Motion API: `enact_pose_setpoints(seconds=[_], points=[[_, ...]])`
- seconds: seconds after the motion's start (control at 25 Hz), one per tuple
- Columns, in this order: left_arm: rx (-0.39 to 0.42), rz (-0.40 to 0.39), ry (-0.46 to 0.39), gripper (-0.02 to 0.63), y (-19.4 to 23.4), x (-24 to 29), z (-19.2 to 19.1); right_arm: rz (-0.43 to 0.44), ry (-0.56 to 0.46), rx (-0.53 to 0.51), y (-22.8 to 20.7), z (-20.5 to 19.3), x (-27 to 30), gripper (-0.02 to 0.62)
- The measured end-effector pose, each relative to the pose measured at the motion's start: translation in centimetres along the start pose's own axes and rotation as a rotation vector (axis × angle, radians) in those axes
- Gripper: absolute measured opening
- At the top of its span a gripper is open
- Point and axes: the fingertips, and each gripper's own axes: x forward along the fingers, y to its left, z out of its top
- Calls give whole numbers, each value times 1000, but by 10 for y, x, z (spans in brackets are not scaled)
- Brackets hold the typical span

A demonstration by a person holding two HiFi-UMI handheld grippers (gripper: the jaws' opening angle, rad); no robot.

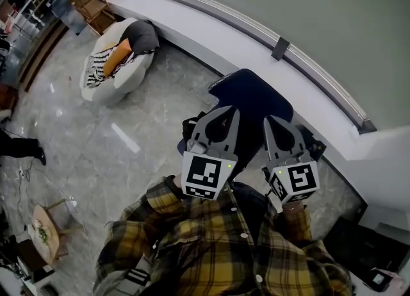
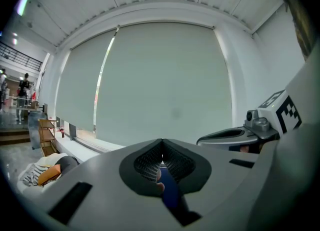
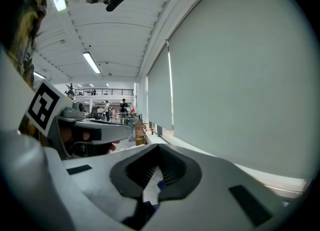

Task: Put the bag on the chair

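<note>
floor (image 1: 96, 154): grey marble, curved white ledge (image 1: 211, 29) behind | chair (image 1: 115, 64): white, upper left, well apart | left tool (image 1: 225, 116): clenched on navy bag (image 1: 253, 99) | right tool (image 1: 274, 125): clenched on it too (head view shows the bag whole; gripper views, only blue slivers)

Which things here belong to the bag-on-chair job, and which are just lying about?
Job: navy bag, clamped by left hand-held gripper and right hand-held gripper; white chair, likely the target.
Lying about: orange cushion, small wooden table, wooden shelf unit.
</note>
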Motion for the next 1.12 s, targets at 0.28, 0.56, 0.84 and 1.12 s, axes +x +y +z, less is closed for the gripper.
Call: enact_pose_setpoints(seconds=[0.28, 0.56, 0.84, 1.12], points=[[9, -23, 15, 19, -6, -2, -6, 24, 39, -3, -1, -12, -4, 15], [10, -24, 5, 18, -4, -5, -4, 25, 19, 22, -3, -9, -9, 15], [33, -36, 5, 19, -6, -6, -4, 14, 10, 31, -2, -8, -10, 15], [45, -37, 10, 19, -8, -15, -7, 53, 38, 5, 13, -15, -12, 15]])
